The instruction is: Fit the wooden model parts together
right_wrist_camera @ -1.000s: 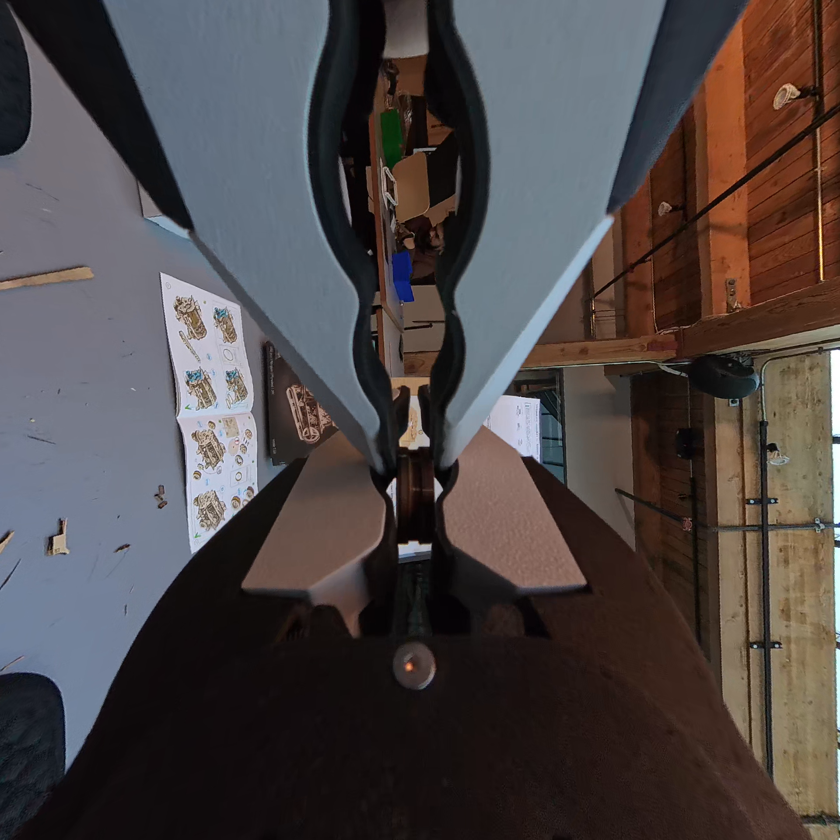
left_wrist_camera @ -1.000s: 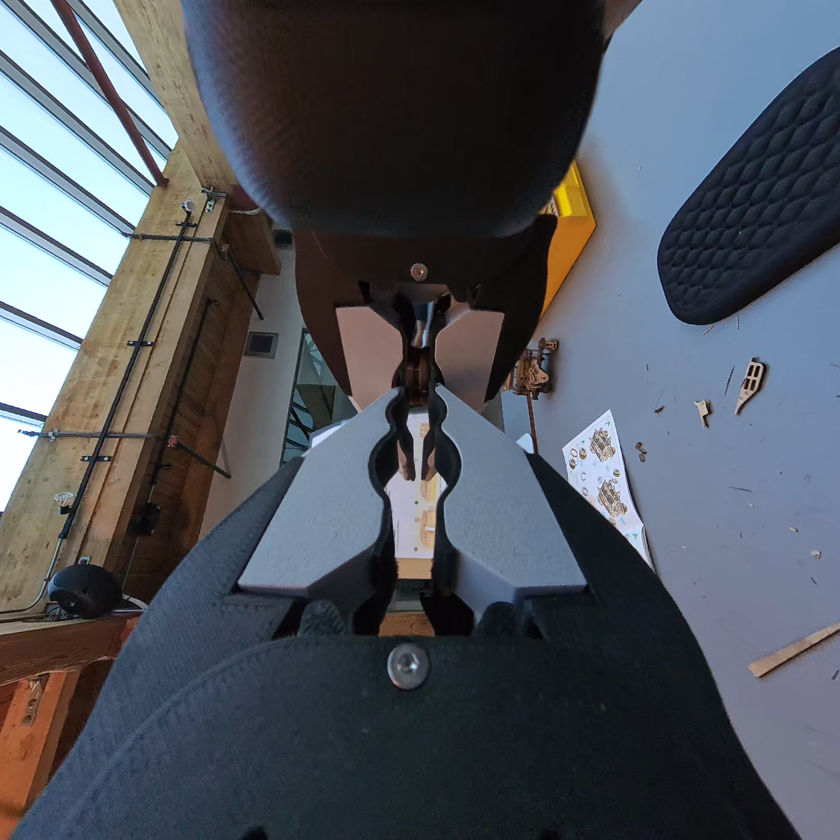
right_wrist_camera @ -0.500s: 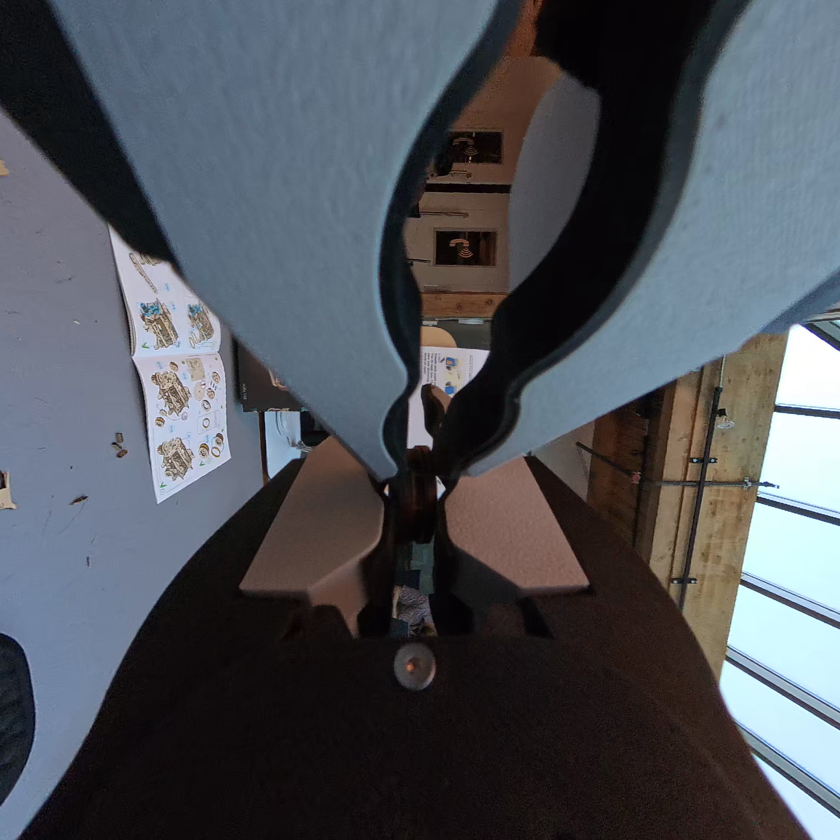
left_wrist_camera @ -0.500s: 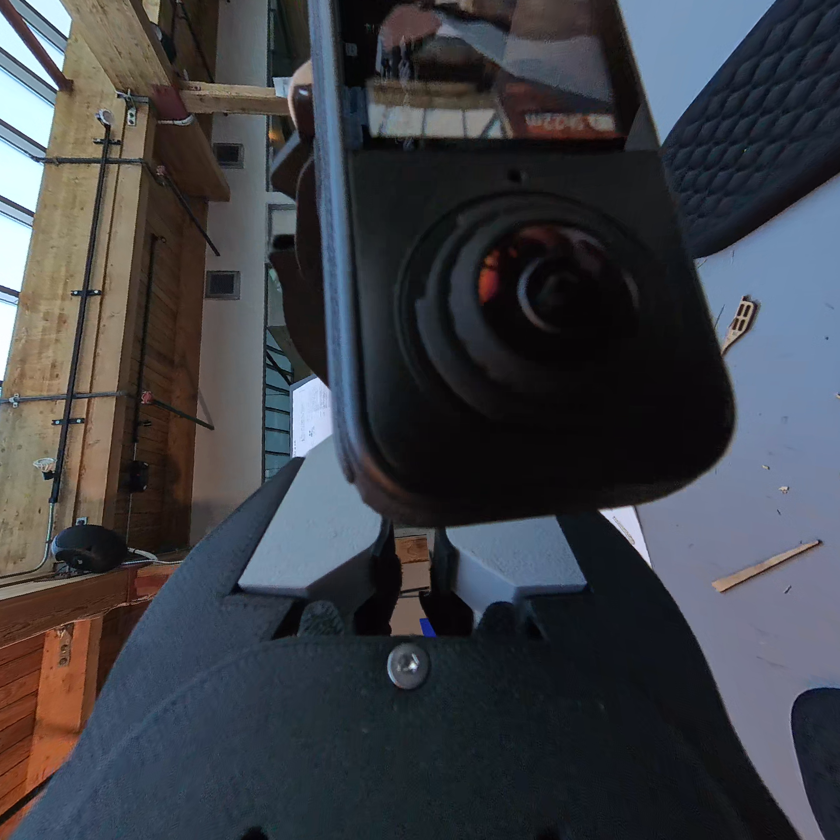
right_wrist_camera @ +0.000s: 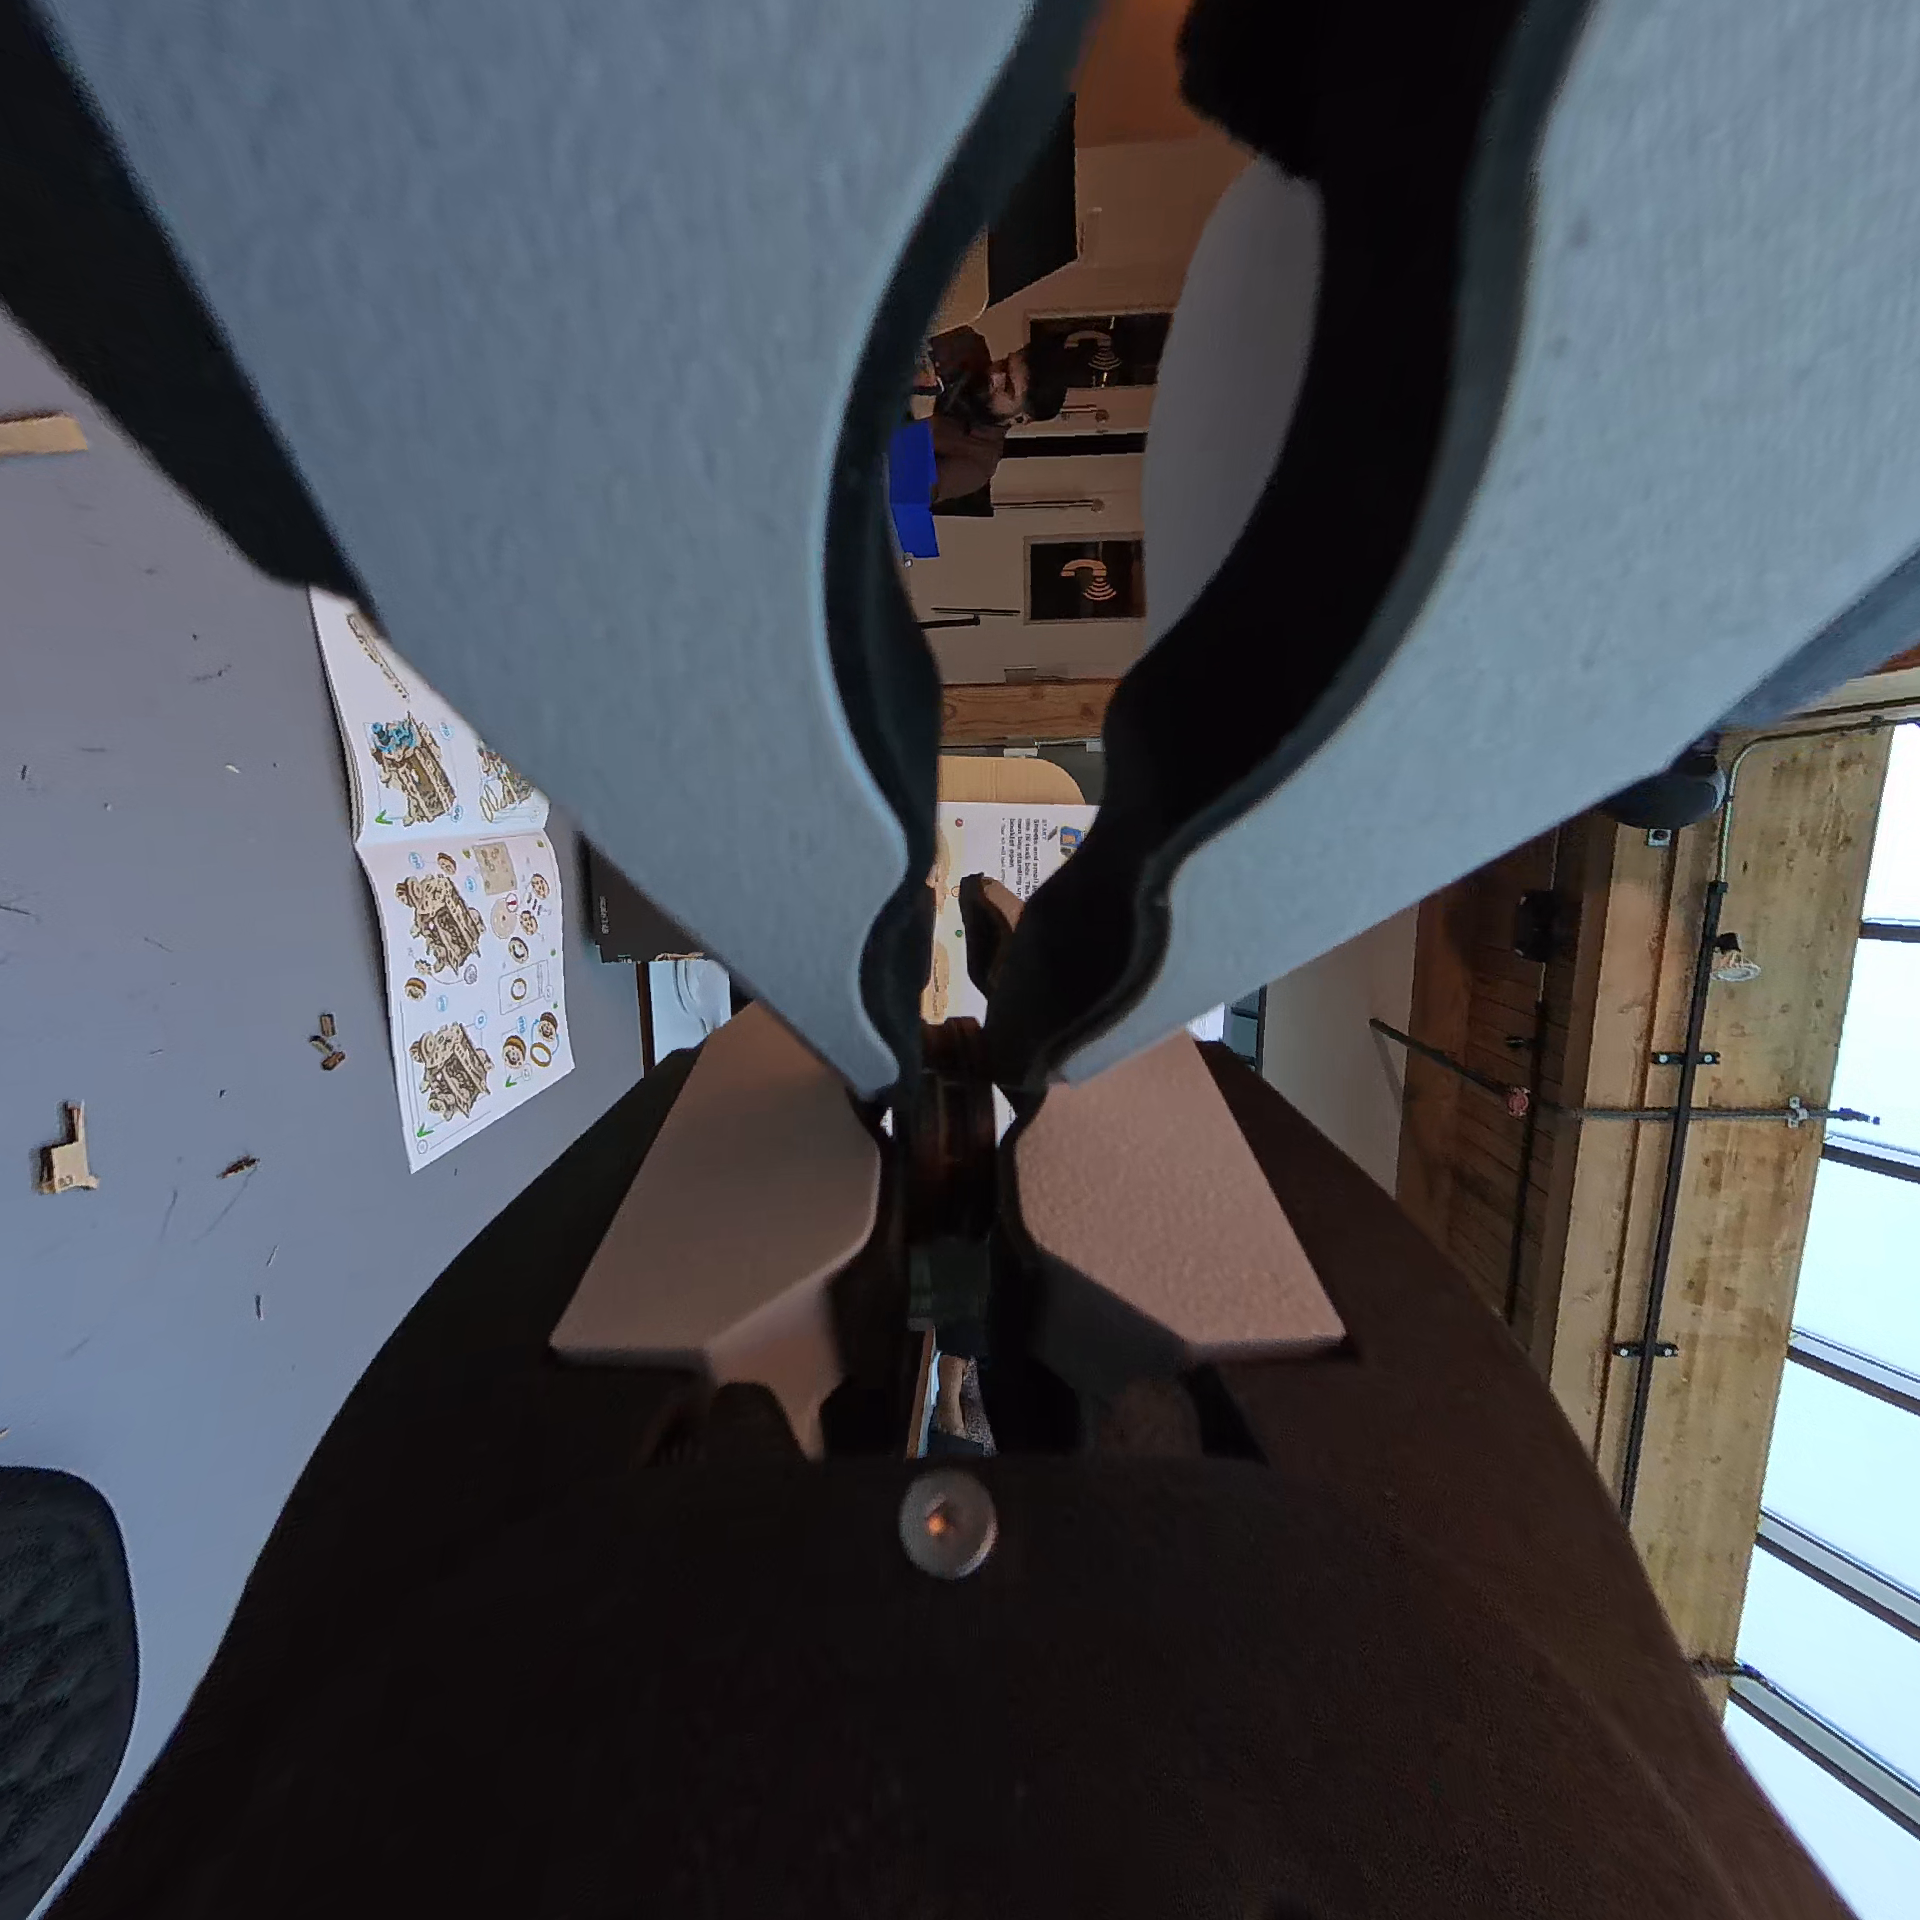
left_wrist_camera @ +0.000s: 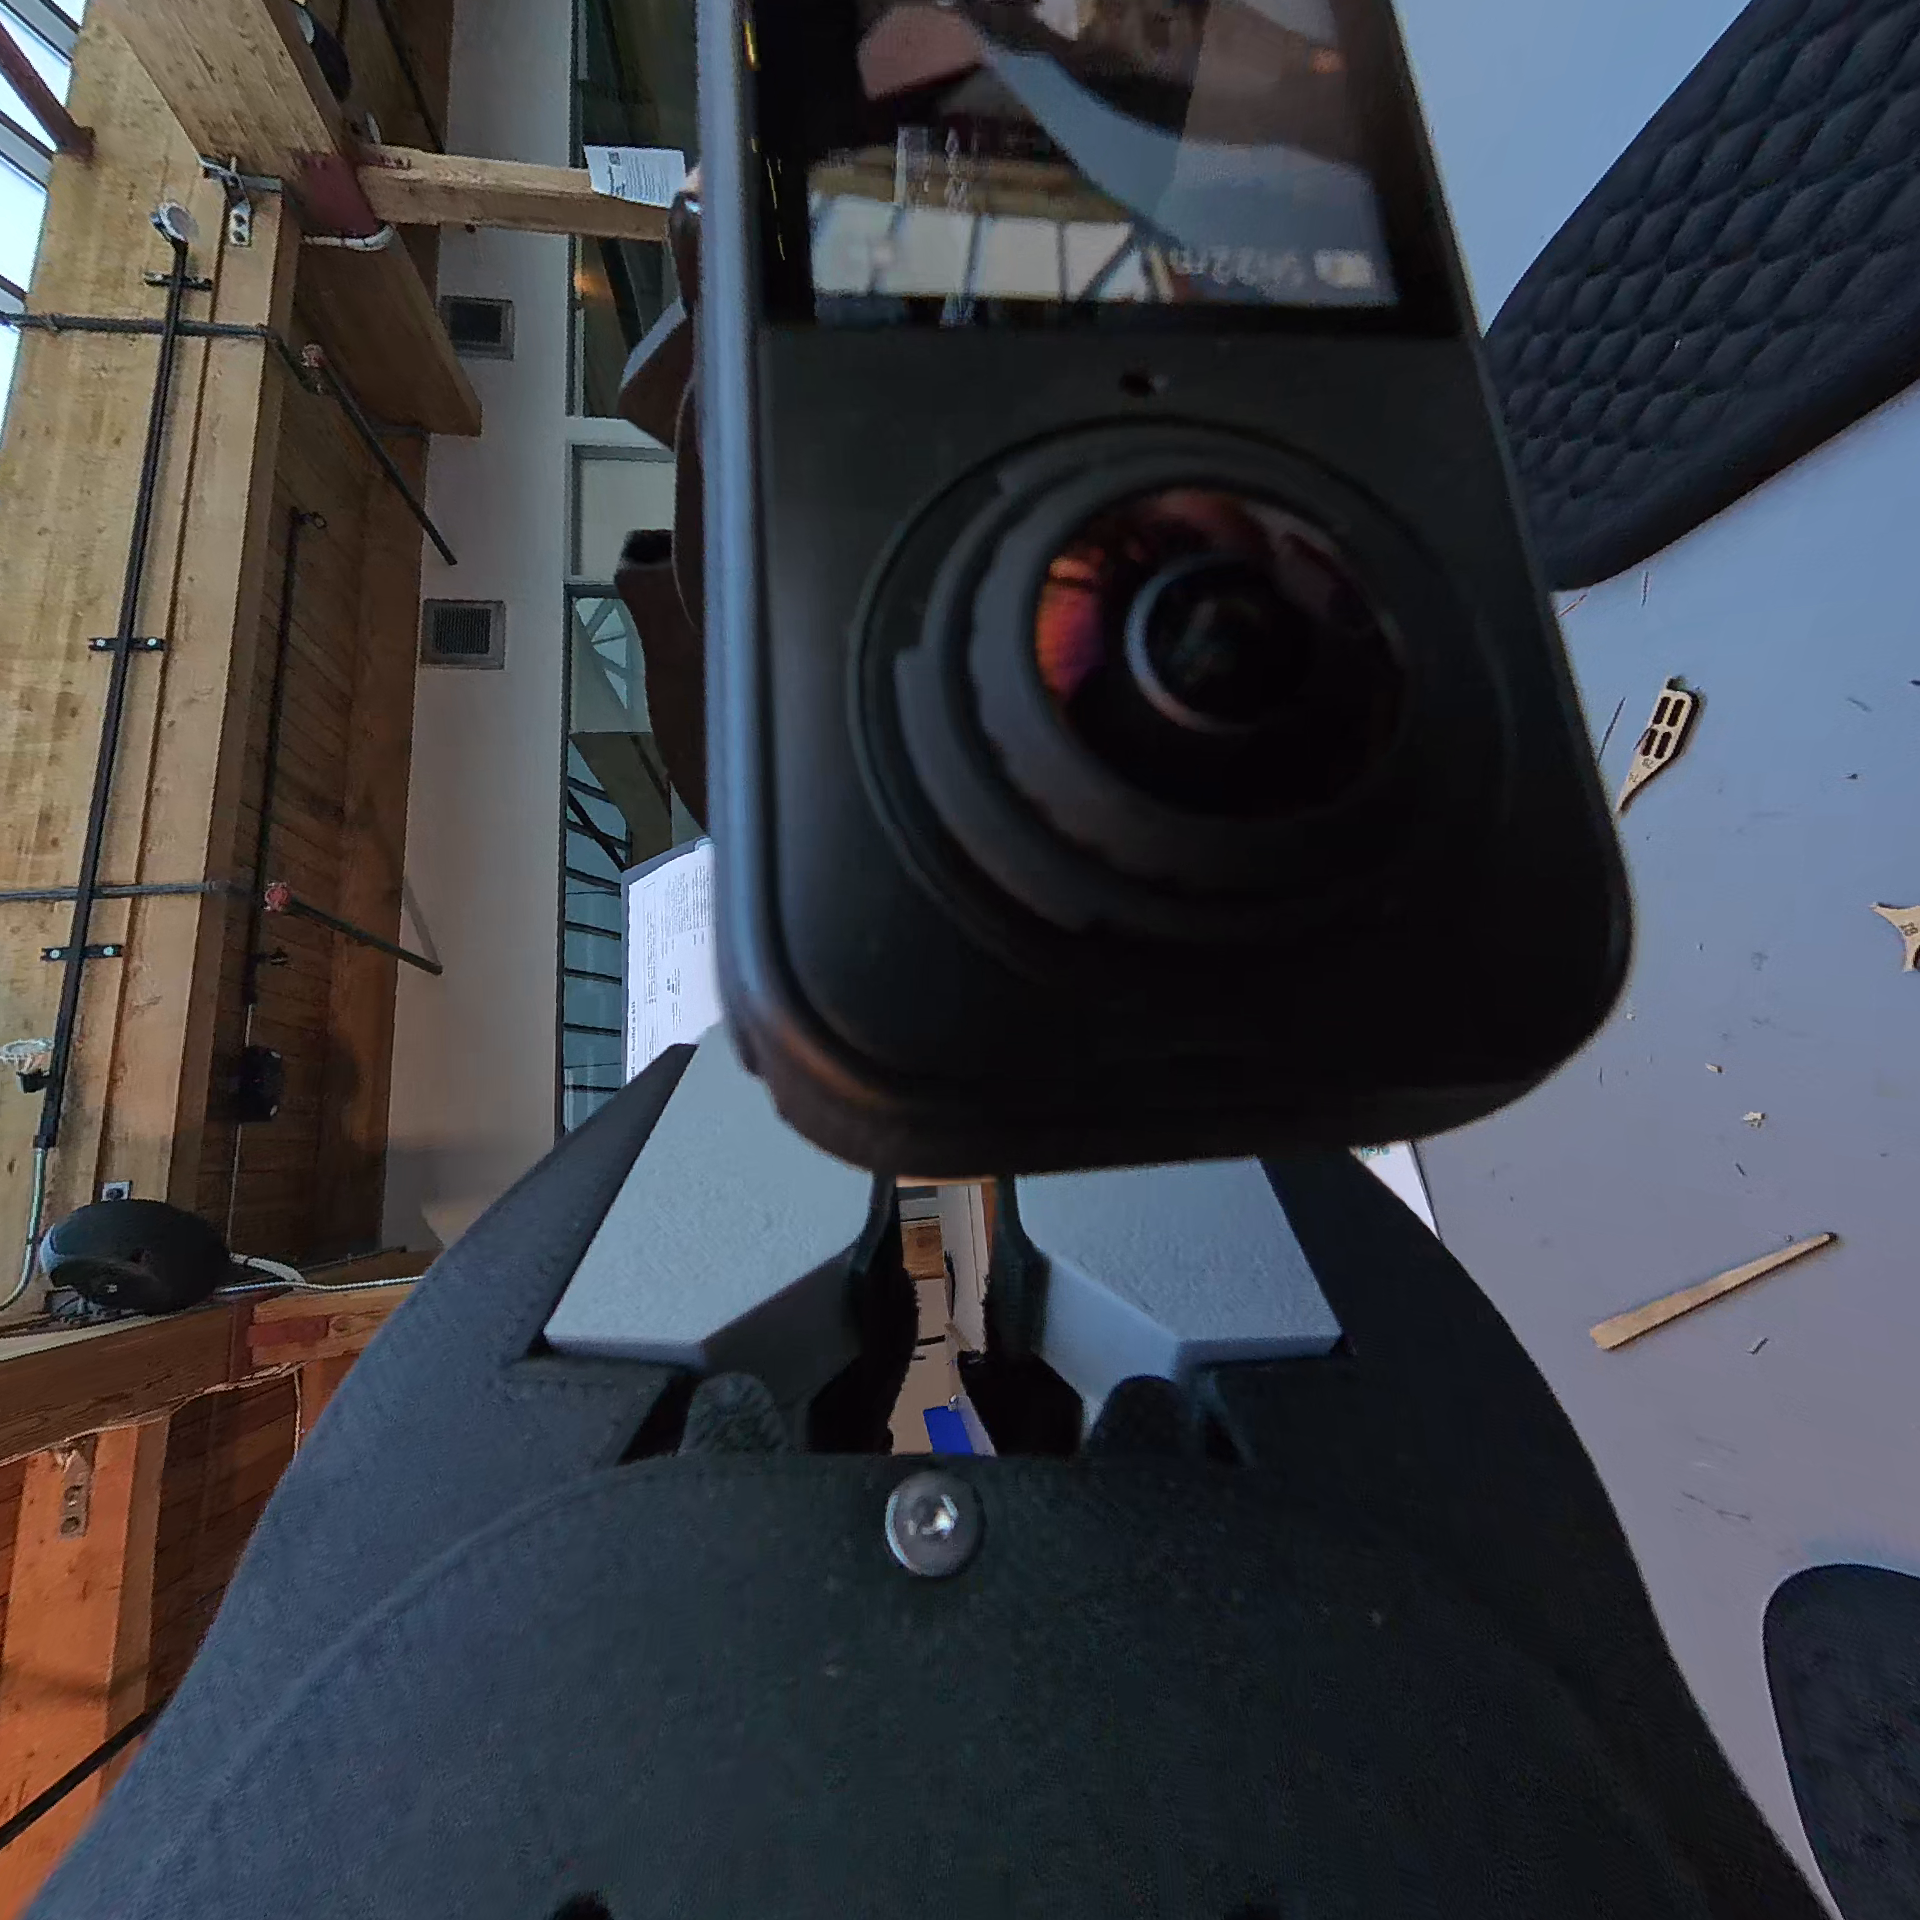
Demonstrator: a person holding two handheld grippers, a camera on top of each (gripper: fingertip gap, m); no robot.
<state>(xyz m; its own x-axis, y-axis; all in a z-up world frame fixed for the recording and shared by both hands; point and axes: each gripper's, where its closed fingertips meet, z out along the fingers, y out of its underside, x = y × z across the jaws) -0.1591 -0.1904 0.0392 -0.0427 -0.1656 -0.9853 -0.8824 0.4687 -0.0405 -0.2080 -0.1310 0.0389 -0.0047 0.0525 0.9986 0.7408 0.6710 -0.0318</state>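
In the right wrist view my right gripper (right_wrist_camera: 948,1127), with brownish fingers, is shut on a dark round wooden part (right_wrist_camera: 951,1153). The left gripper (right_wrist_camera: 954,1070) comes in from above with large grey fingers (right_wrist_camera: 623,520). Its tips meet tip to tip with mine at the round part. A small dark wooden piece (right_wrist_camera: 977,914) sits between its pads. In the left wrist view the right gripper's camera body (left_wrist_camera: 1174,665) fills the middle. It hides my left fingertips and both parts. Only the grey finger bases (left_wrist_camera: 727,1236) show.
The grey table (right_wrist_camera: 156,831) holds an open instruction booklet (right_wrist_camera: 457,935), small wood scraps (right_wrist_camera: 64,1153), a cut-out wooden piece (left_wrist_camera: 1659,740) and a thin wooden strip (left_wrist_camera: 1709,1294). A black padded mat (left_wrist_camera: 1714,312) lies nearby. Wooden beams and windows stand behind.
Over the last second the right gripper came close over the left one, so its camera now blocks the left view. Both grippers stayed tip to tip and turned slightly.
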